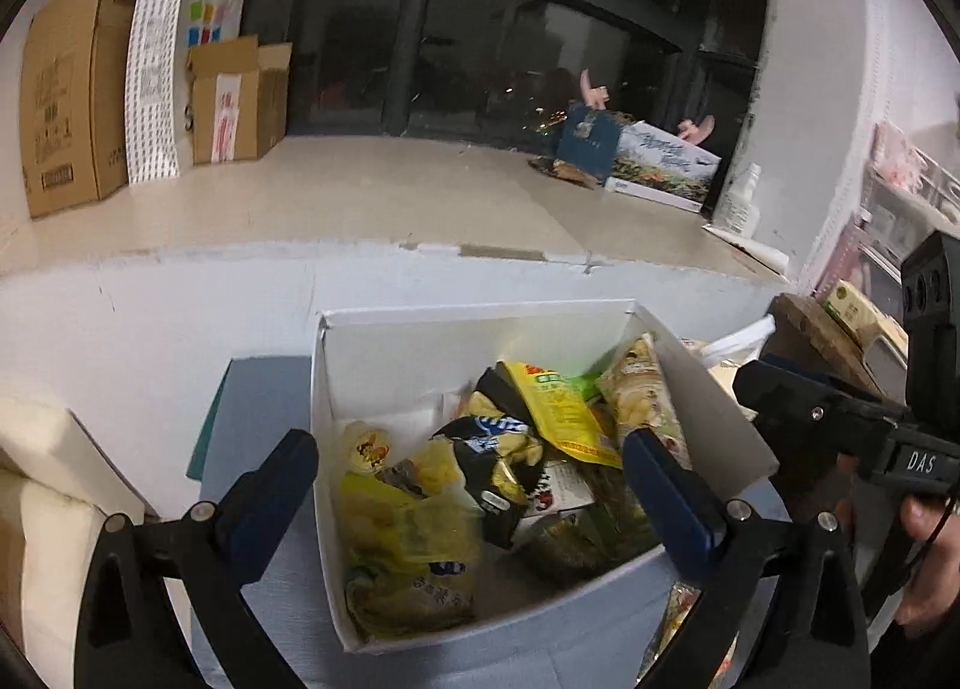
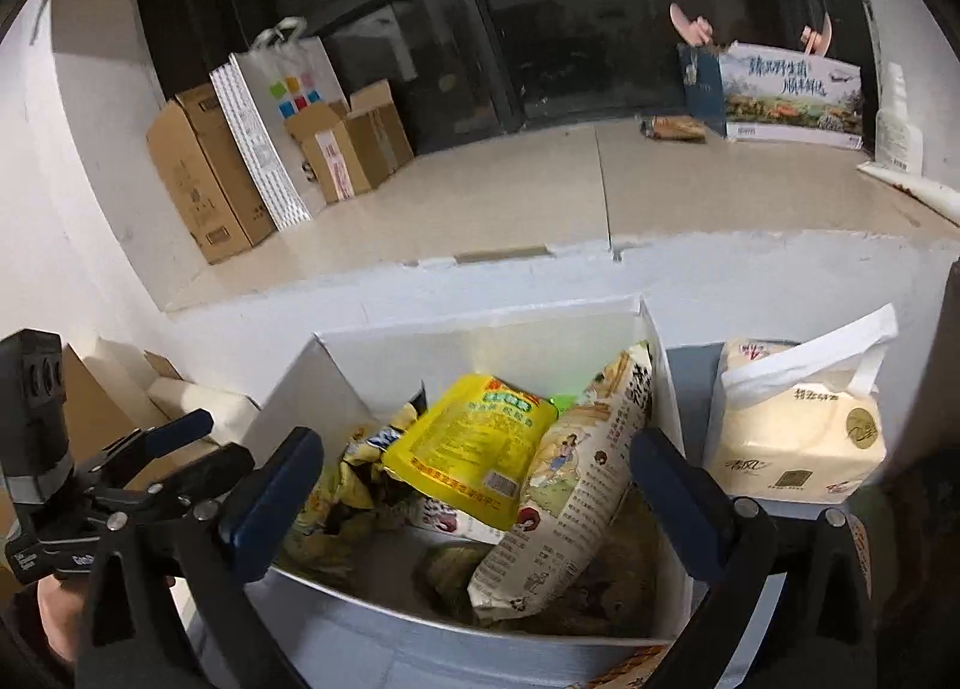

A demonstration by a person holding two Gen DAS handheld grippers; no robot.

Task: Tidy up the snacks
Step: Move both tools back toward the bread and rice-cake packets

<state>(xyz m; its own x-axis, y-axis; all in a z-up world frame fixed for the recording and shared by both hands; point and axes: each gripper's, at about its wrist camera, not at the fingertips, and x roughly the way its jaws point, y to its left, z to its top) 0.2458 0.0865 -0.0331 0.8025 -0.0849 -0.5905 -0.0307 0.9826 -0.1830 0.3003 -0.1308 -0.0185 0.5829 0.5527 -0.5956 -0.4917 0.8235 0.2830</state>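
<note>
White open-topped cardboard box [image 2: 480, 341], on the pale blue-grey counter [image 1: 270, 383] against the white ledge wall; snack packets heaped loose inside. Topmost: yellow glossy foil pouch [image 2: 474, 449], long axis slanted from upper left down to lower right in the right wrist view, lying tilted across the pile. Beside it, touching: tall cream printed paper-look bag [image 2: 576, 497], leaning on the box's right wall, long axis running from near lower edge up toward the far right corner. Further left, crumpled black-and-yellow wrappers [image 1: 498, 449] and pale yellow-green packets [image 1: 396, 533], no common direction.

Judged well along: most snacks already in the box, but jumbled, not lined up. One more orange printed packet [image 1: 678, 623] just outside the near right corner, partly hidden; likely still to go in.

Left gripper [image 1: 468, 485] hovering over the box, fingers spread wide, nothing between them. Right gripper [image 2: 474, 497] likewise, fingers wide and empty. Cream tissue pack [image 2: 798, 437] just beside the box on the right, apart from it.
</note>
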